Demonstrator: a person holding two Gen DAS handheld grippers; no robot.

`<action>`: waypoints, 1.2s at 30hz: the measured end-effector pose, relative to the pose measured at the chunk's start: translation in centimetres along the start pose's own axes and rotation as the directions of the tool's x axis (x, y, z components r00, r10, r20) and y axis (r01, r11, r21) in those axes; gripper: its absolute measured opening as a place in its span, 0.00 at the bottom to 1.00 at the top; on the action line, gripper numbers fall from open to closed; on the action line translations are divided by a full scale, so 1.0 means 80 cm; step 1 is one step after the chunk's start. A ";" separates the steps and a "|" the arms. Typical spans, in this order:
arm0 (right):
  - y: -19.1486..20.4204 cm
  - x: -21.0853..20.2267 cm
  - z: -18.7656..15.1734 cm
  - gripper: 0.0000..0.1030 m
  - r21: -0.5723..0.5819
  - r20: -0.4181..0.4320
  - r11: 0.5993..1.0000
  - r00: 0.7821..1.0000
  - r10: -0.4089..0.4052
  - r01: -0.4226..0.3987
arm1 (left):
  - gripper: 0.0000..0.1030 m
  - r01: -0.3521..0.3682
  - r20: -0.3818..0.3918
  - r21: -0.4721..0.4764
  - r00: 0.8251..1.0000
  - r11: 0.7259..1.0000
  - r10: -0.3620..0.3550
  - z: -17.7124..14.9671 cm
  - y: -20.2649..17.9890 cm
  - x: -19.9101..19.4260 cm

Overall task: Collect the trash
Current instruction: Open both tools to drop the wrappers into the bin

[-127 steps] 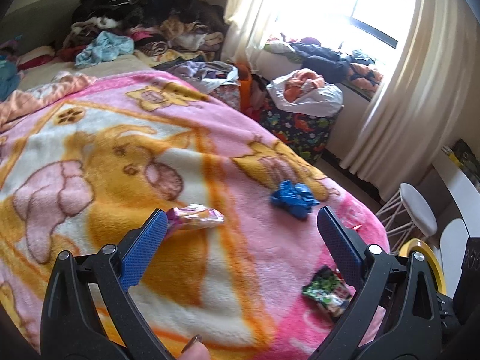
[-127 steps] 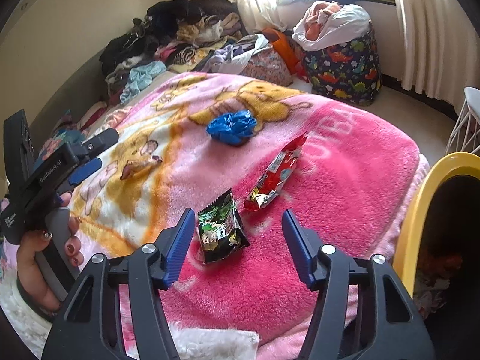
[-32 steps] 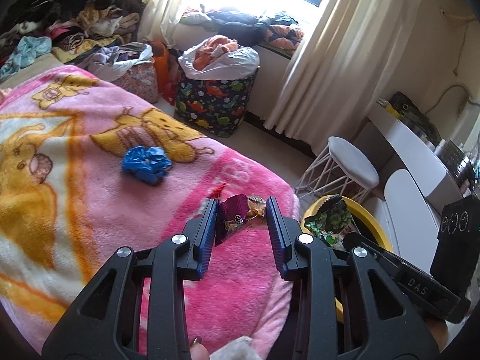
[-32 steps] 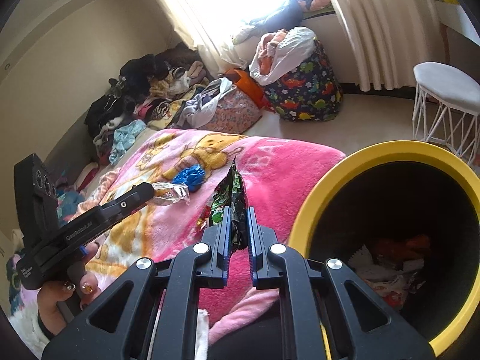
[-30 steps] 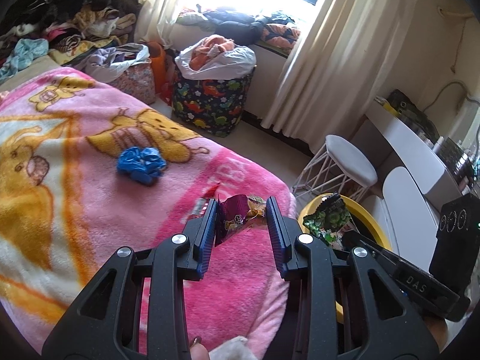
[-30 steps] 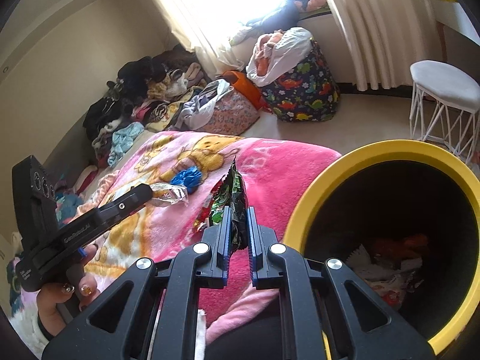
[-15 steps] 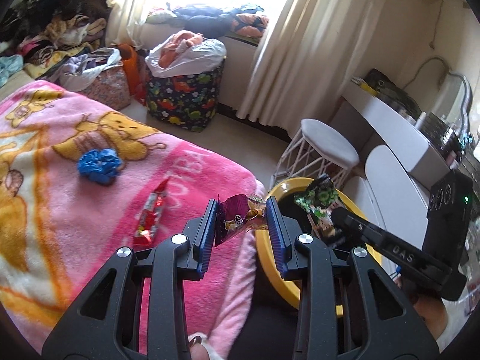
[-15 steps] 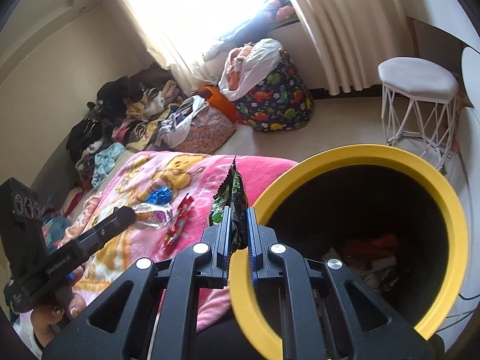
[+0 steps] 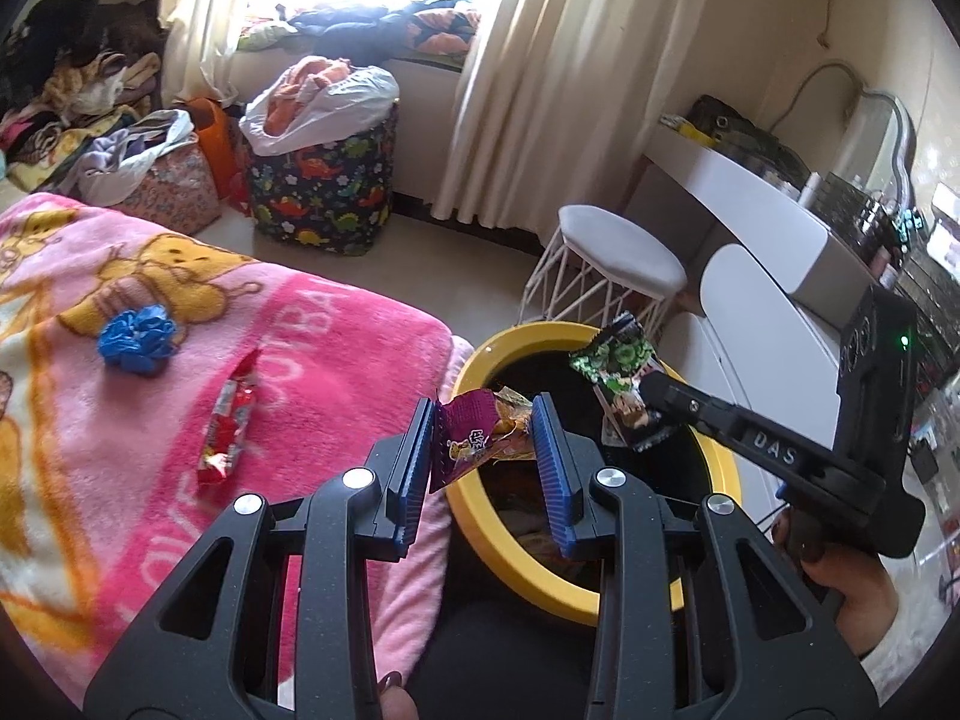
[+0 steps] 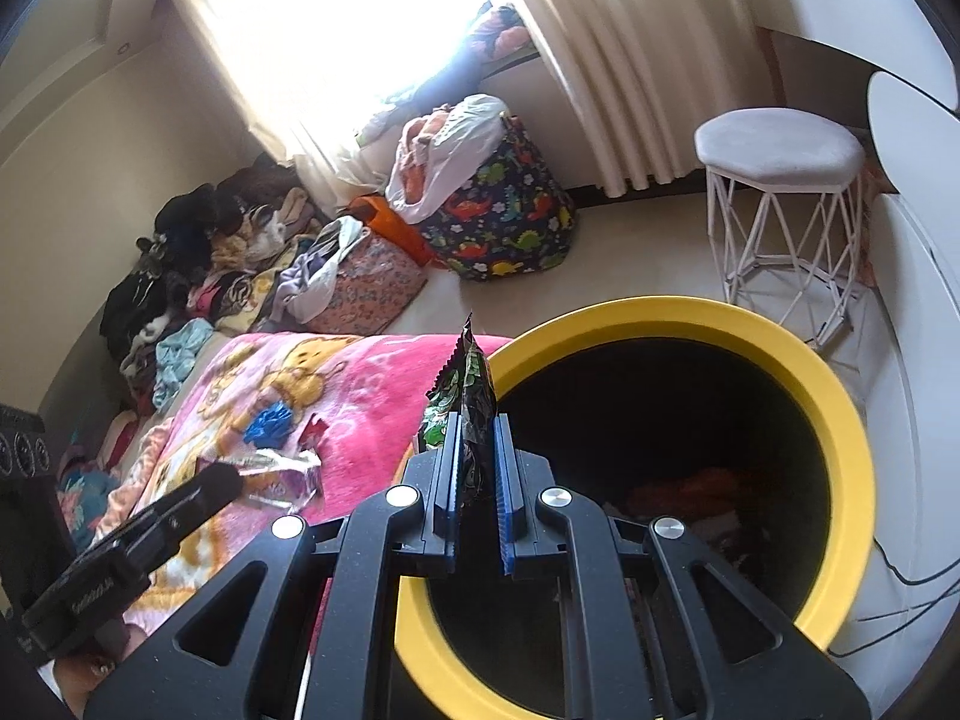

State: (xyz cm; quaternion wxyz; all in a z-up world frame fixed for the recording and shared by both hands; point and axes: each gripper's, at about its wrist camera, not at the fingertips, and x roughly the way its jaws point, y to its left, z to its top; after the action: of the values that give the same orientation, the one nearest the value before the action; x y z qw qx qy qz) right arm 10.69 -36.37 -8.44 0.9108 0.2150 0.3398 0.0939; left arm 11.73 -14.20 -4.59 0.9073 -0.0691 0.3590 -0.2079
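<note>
My left gripper (image 9: 483,417) is shut on a purple snack wrapper (image 9: 474,435) and holds it over the near rim of a yellow-rimmed trash bin (image 9: 480,531). My right gripper (image 10: 477,420) is shut on a green and black wrapper (image 10: 468,381) at the left rim of the same bin (image 10: 840,414). In the left wrist view that gripper (image 9: 645,387) holds the green wrapper (image 9: 621,363) over the bin's opening. A red wrapper (image 9: 231,420) and a crumpled blue wrapper (image 9: 138,339) lie on the pink blanket (image 9: 312,330).
The bin has trash at its bottom (image 10: 690,492). A white wire stool (image 9: 612,249) stands behind it, a white desk (image 9: 756,204) to the right. A dinosaur-print hamper (image 9: 324,180) and bags of clothes (image 9: 156,180) stand on the floor by the curtain (image 9: 534,78).
Both grippers have carried their wrappers from over the bed to over the bin. Before that, the left took the purple wrapper and the right took the green one off the blanket.
</note>
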 end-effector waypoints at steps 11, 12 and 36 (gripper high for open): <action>-0.033 0.000 -0.002 0.10 0.059 -0.002 0.997 0.999 -0.053 0.053 | 0.25 0.037 -0.059 0.045 0.998 0.998 -0.034 -0.015 -0.028 0.023; -0.036 0.000 -0.002 0.10 0.064 -0.003 0.996 0.998 -0.058 0.058 | 0.25 0.040 -0.064 0.047 0.997 0.998 -0.037 -0.016 -0.030 0.025; -0.066 -0.001 -0.005 0.22 0.119 -0.001 0.985 0.992 -0.125 0.124 | 0.33 0.122 -0.199 0.103 0.975 0.987 -0.100 -0.043 -0.058 0.079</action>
State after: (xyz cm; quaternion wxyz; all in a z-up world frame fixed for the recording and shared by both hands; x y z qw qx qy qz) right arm 10.53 -40.99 -11.07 0.9016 0.2473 0.3546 0.0158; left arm 11.99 -21.03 -9.74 0.8576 -0.0166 0.4283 -0.2843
